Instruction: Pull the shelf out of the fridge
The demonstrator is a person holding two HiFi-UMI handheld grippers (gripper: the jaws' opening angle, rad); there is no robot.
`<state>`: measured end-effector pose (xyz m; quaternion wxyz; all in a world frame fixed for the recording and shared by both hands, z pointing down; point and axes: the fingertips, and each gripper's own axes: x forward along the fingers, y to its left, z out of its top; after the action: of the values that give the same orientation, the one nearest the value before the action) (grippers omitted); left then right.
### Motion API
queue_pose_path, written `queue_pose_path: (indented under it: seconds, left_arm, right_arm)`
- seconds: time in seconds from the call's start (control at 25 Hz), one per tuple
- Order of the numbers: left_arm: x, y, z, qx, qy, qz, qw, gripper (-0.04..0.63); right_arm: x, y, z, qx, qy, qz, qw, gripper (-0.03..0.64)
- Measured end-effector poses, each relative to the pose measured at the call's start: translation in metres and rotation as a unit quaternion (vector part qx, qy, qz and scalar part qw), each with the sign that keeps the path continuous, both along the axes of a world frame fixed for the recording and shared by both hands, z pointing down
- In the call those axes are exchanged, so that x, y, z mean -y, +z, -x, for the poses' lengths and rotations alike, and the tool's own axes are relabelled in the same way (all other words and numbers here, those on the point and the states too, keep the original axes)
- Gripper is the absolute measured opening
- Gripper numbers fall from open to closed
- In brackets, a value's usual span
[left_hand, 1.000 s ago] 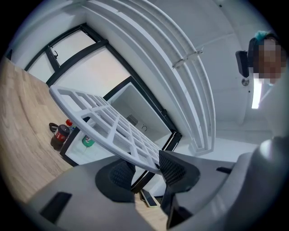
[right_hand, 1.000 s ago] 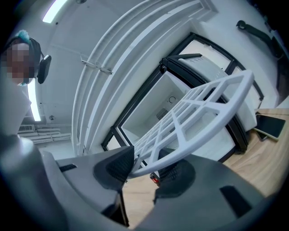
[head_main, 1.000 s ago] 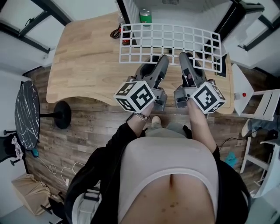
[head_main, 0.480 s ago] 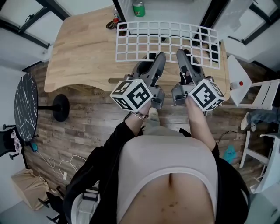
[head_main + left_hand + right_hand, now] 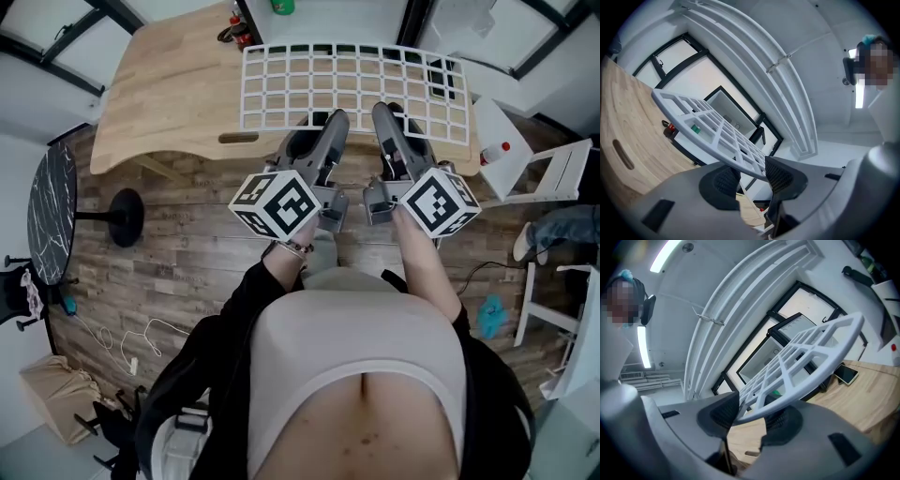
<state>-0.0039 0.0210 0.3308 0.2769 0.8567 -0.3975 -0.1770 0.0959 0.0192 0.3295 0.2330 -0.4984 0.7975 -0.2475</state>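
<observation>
The left tool [image 5: 334, 118] and the right tool [image 5: 382, 111] point away from the person, side by side and level. Each is closed on the near edge of the white grid shelf [image 5: 356, 82]. In the left gripper view the edge bar runs across between the two dark pads, which press on it from either side. The right gripper view shows the same clamp on the same bar. The shelf stretches forward from both tools, roughly flat, held in the air above the wooden desk [image 5: 169, 94]. Its near edge sits at the tool tips. Its far corners stand free in both gripper views.

Beyond the shelf's far edge, ahead of the tools, is the open fridge [image 5: 337, 21], with a green can [image 5: 280, 5] inside. A phone [image 5: 846, 375] lies on the desk below the shelf, to the right of the right tool. The marker cubes sit at the rear of each tool, close to the person's body.
</observation>
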Motion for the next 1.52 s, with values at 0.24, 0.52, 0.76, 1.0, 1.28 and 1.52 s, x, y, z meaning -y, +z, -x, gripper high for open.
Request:
queue_pose_path:
  seconds: [0.24,0.52,0.76,1.0,1.28,1.52]
  left_arm:
    - [-0.048,0.0,-0.011,-0.005,-0.007,-0.003,1.0,0.167]
    - [-0.079,-0.01,-0.014,-0.005,-0.019,-0.005,0.9998,0.166]
    - [-0.083,-0.016,-0.007,-0.004,-0.015,-0.006,0.9999,0.167]
    - [-0.086,-0.019,-0.005,0.001,-0.007,-0.009,0.9999,0.166]
    - [-0.095,-0.015,0.01,-0.002,-0.002,0.001,1.0,0.167]
    - [-0.104,-0.013,0.017,-0.001,0.001,0.0,1.0,0.166]
  right_arm:
    - [-0.047,-0.001,-0.012,-0.004,-0.006,-0.001,1.0,0.152]
    - [-0.075,-0.01,-0.014,-0.003,-0.018,-0.003,1.0,0.152]
    - [-0.079,-0.016,-0.007,-0.002,-0.017,-0.004,1.0,0.152]
    - [-0.084,-0.019,-0.005,0.002,-0.009,-0.004,1.0,0.152]
    - [-0.094,-0.015,0.01,0.0,-0.004,0.004,1.0,0.152]
    - [-0.104,-0.013,0.017,-0.005,-0.002,0.007,1.0,0.153]
